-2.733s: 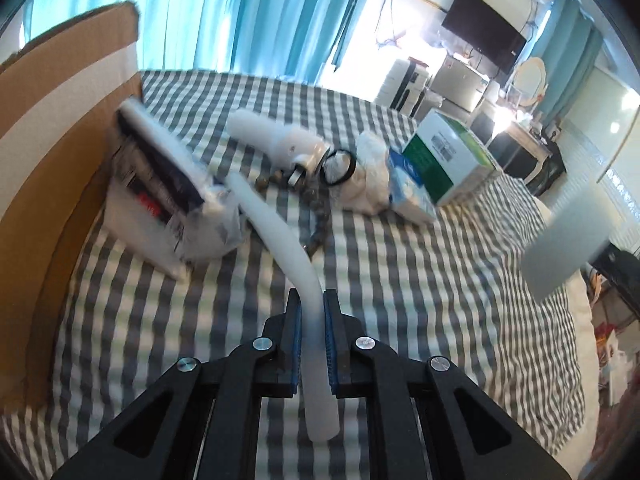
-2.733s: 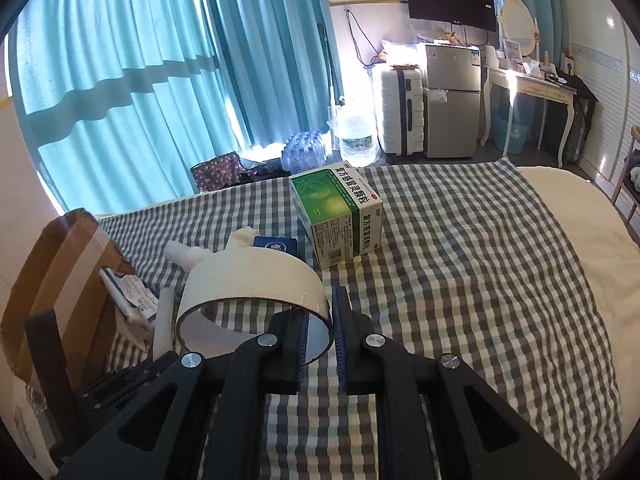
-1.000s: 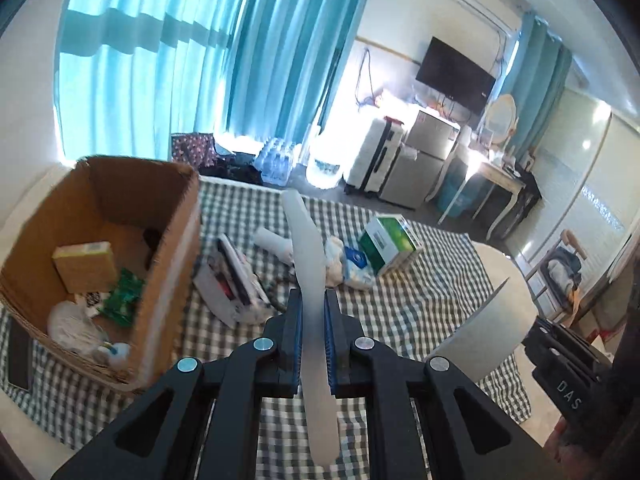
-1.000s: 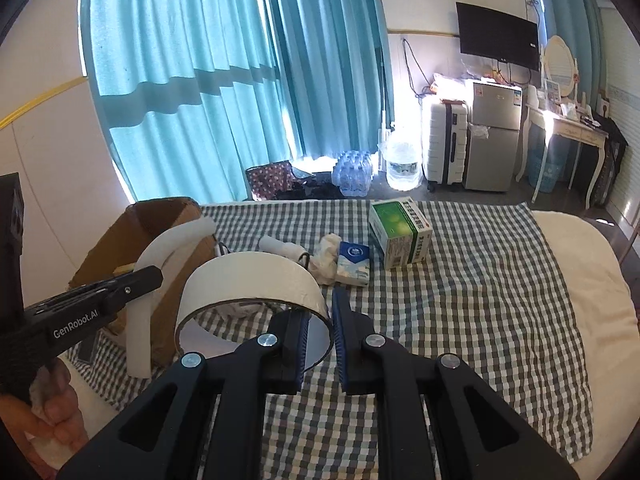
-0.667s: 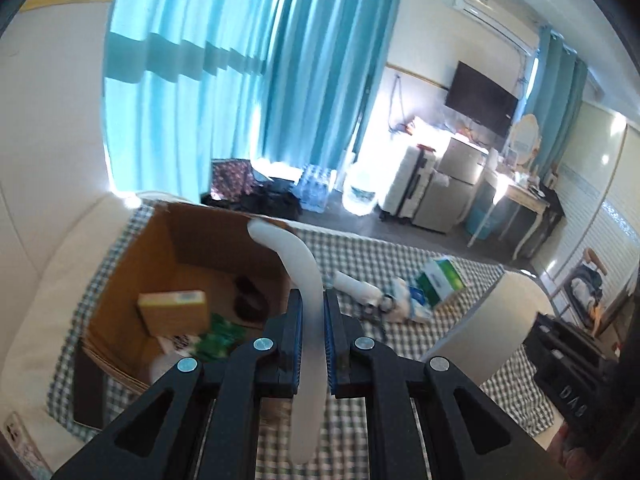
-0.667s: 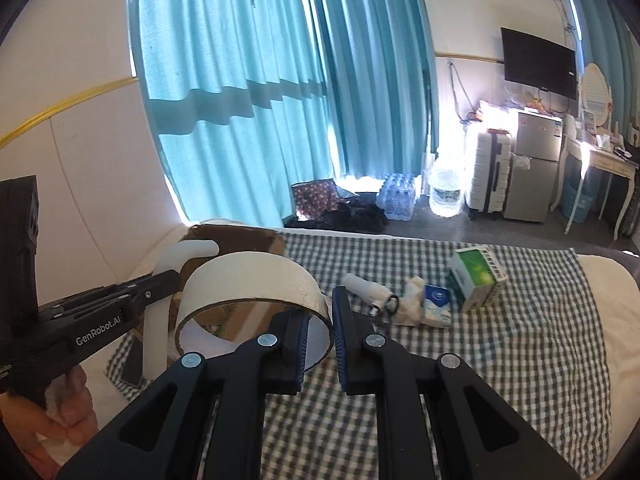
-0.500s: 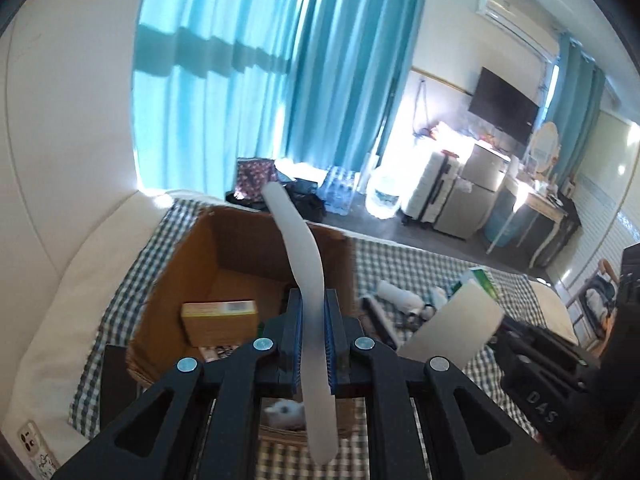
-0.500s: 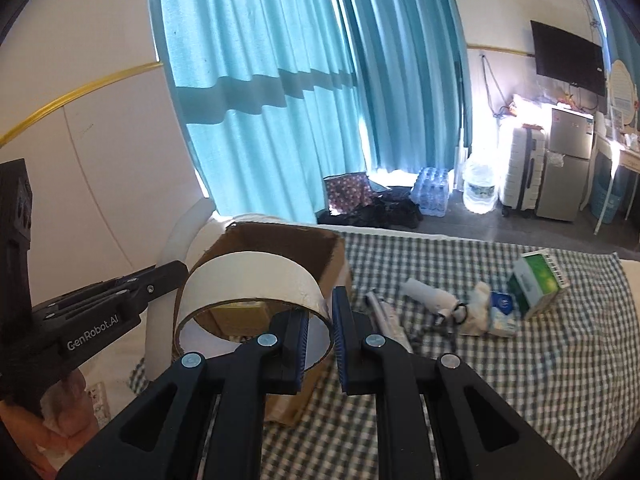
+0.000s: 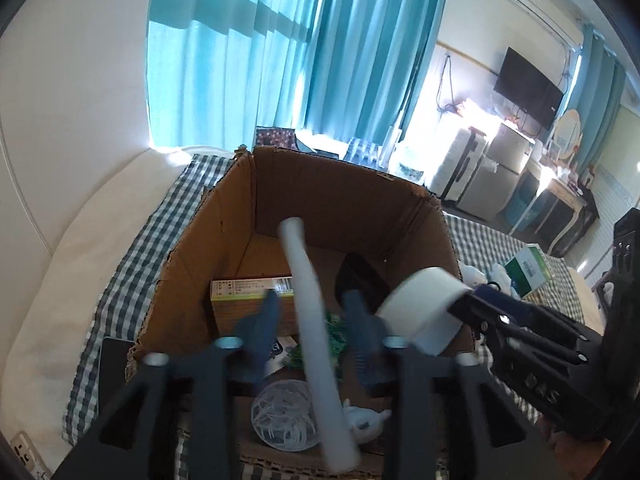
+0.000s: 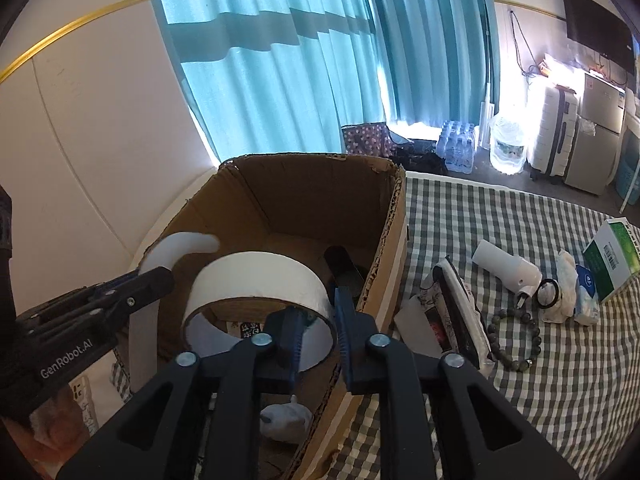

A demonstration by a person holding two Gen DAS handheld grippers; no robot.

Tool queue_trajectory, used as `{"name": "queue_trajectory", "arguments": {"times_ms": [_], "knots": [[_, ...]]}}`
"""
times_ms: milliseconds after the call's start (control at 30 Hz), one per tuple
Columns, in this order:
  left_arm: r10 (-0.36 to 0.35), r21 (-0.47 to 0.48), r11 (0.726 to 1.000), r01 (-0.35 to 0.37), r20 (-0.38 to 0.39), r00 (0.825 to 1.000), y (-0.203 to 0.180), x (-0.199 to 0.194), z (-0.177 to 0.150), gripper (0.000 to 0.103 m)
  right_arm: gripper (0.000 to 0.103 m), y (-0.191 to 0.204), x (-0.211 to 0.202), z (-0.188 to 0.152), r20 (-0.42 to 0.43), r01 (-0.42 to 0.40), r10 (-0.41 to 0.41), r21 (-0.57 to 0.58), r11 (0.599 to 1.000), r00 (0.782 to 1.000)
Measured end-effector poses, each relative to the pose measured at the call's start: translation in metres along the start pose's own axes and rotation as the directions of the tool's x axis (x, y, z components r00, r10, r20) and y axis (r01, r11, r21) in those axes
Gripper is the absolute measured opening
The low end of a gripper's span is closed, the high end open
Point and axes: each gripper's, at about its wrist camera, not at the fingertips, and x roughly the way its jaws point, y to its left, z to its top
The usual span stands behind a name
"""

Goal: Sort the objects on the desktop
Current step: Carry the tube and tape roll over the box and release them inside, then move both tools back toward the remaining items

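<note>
Closest in, the left hand-held gripper (image 9: 310, 326) has its jaws opening, spread to either side of a white foam tube (image 9: 310, 320) that runs between them without the pads pressing on it; the tube slants over the open cardboard box (image 9: 352, 200). Just beside it, the right hand-held gripper (image 10: 316, 324) is opening too, its pads standing off the wall of a wide roll of white tape (image 10: 260, 280) that sits between them above the box's mouth.

Down inside the box lie a yellow-and-brown carton (image 9: 250, 286), a green packet (image 9: 336, 330), a round clear lid with white strands (image 9: 282, 416), a small white lump (image 9: 366, 420) and something dark against the far wall.

The box stands on a bed with a grey checked cover (image 10: 520, 380). Beyond the box's right side lie a flat wrapped pack (image 10: 456, 316), a bead bracelet (image 10: 516, 338), a white bottle (image 10: 506, 268), a black ring (image 10: 548, 291), a tissue pack (image 10: 586, 288) and a green-and-white box (image 10: 614, 260).

Farther back hang turquoise curtains (image 10: 280, 60), with bottled water (image 10: 456, 148), a white suitcase (image 10: 550, 120) and a wall television (image 9: 528, 88) past them.
</note>
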Motion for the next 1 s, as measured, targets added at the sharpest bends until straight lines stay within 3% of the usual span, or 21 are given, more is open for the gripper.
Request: {"name": "queue_trajectory", "arguments": {"times_ms": [33,67,167,333,500,700,833,1000], "knots": [[0.010,-0.002,1.000,-0.010,0.014,1.000,-0.001,-0.002,0.000,0.074,0.067,-0.003,-0.002,-0.001,0.006,0.021,-0.021,0.001,1.000,1.000],[0.015,0.001,1.000,-0.015,0.024,1.000,-0.002,-0.003,0.000,0.079,0.075,-0.006,-0.007,-0.002,0.028,0.033,-0.033,0.004,0.999,0.999],[0.032,0.028,0.999,-0.033,0.031,0.999,-0.011,-0.009,0.002,0.091,0.075,-0.015,-0.026,0.000,0.089,0.046,-0.046,0.003,0.999,0.995],[0.056,0.057,0.997,-0.060,0.078,0.995,-0.043,-0.039,0.000,0.102,0.075,-0.044,-0.076,0.002,0.164,0.067,-0.074,0.051,0.996,0.984],[0.019,0.082,0.996,-0.028,0.114,0.993,-0.089,-0.076,-0.005,0.103,0.077,-0.080,-0.143,-0.013,0.196,0.110,-0.125,0.085,0.990,0.972],[-0.072,0.110,0.992,0.064,0.068,0.995,-0.154,-0.097,-0.029,0.103,0.084,-0.118,-0.232,-0.041,0.260,0.229,-0.238,0.066,0.971,0.936],[-0.091,0.117,0.989,0.087,0.035,0.995,-0.187,-0.097,-0.048,0.103,0.084,-0.145,-0.276,-0.061,0.275,0.271,-0.285,0.087,0.959,0.918],[-0.074,0.124,0.990,0.074,-0.002,0.997,-0.216,-0.079,-0.071,0.103,0.084,-0.182,-0.301,-0.084,0.281,0.281,-0.312,0.146,0.949,0.908]]}}
